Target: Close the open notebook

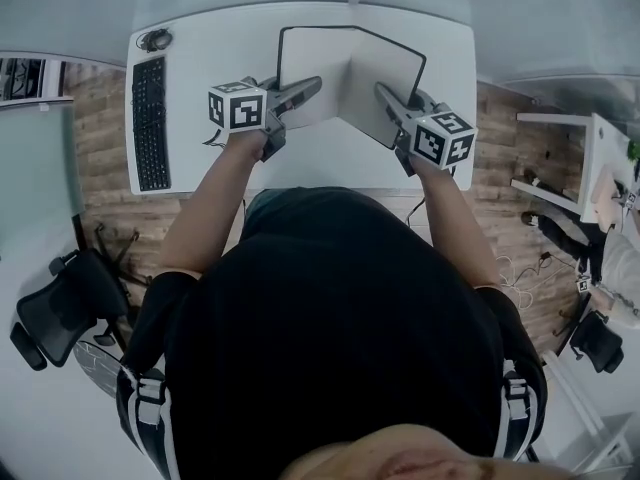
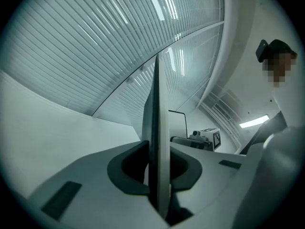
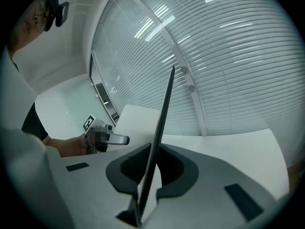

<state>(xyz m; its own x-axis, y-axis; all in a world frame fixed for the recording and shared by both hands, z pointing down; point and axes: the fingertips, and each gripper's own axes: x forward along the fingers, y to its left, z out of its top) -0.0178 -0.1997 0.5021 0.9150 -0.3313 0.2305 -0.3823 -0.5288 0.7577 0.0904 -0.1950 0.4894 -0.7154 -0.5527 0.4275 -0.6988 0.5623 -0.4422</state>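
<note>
The notebook point(image 1: 375, 68) is being held half open on the white desk point(image 1: 220, 48), at 12 o'clock from the person. Its left side is being squeezed tight by the left gripper point(image 1: 312, 86), and its right side by the right gripper point(image 1: 384, 91). A keyboard point(image 1: 150, 123) is being shown at its 9 o'clock.

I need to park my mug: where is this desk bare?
Bare: the desk strip between the keyboard and the left gripper, and the near edge in front of the notebook. Crowded: the middle, where it and the right gripper clamp the notebook.
</note>
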